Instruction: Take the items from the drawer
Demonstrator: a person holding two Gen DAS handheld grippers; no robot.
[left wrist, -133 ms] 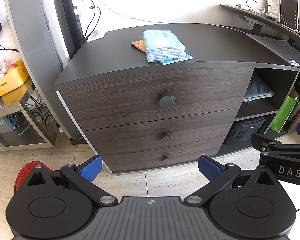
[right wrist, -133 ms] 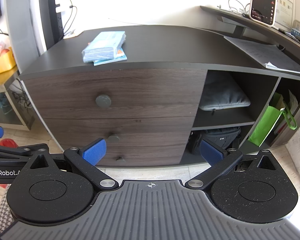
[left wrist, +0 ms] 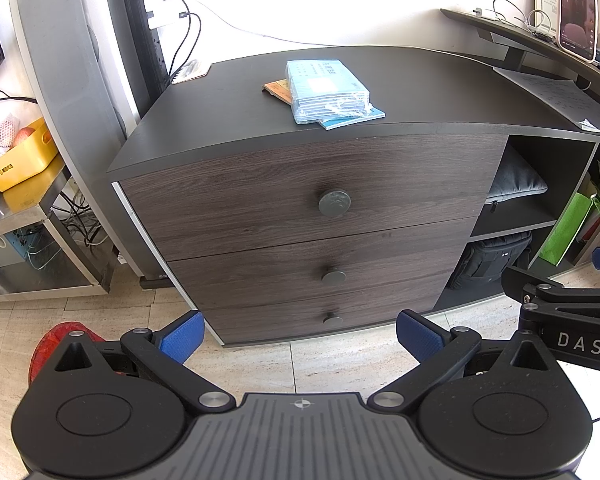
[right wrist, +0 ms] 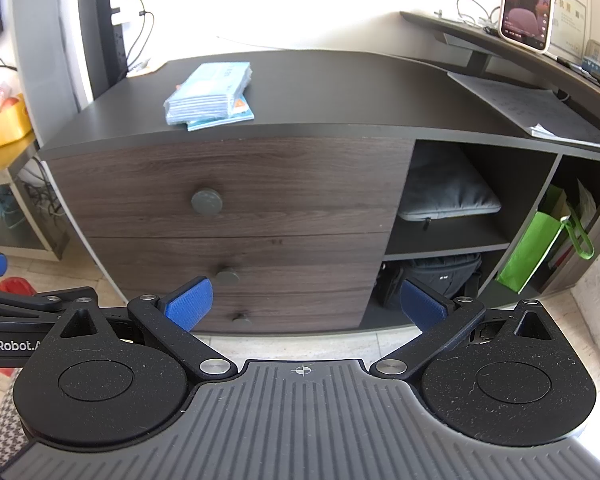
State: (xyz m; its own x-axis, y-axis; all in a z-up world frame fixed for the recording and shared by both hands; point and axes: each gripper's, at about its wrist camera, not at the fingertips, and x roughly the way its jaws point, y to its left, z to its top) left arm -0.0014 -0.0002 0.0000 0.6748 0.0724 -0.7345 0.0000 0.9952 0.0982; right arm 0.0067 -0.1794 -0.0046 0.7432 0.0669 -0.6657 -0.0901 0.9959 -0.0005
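Three drawers sit closed in the dark wooden cabinet (left wrist: pixel 300 196), one above the other, each with a round knob. At the far left, a yellow bin (left wrist: pixel 20 160) stands on a metal shelf. The left gripper (left wrist: pixel 298 334) hovers in front of the bottom drawer (left wrist: pixel 332 318), its blue pads wide apart and holding nothing. On the cabinet top lies a stack of blue packets (left wrist: pixel 326 92). The top drawer (right wrist: pixel 220 184) carries the biggest knob (right wrist: pixel 207 201). The right gripper (right wrist: pixel 304 300) also has its jaws apart and empty, near the middle drawer (right wrist: pixel 236 264). Further right, open shelves hold a grey pouch (right wrist: pixel 446 196), a black bag (right wrist: pixel 440 276) and a green bag (right wrist: pixel 528 256).
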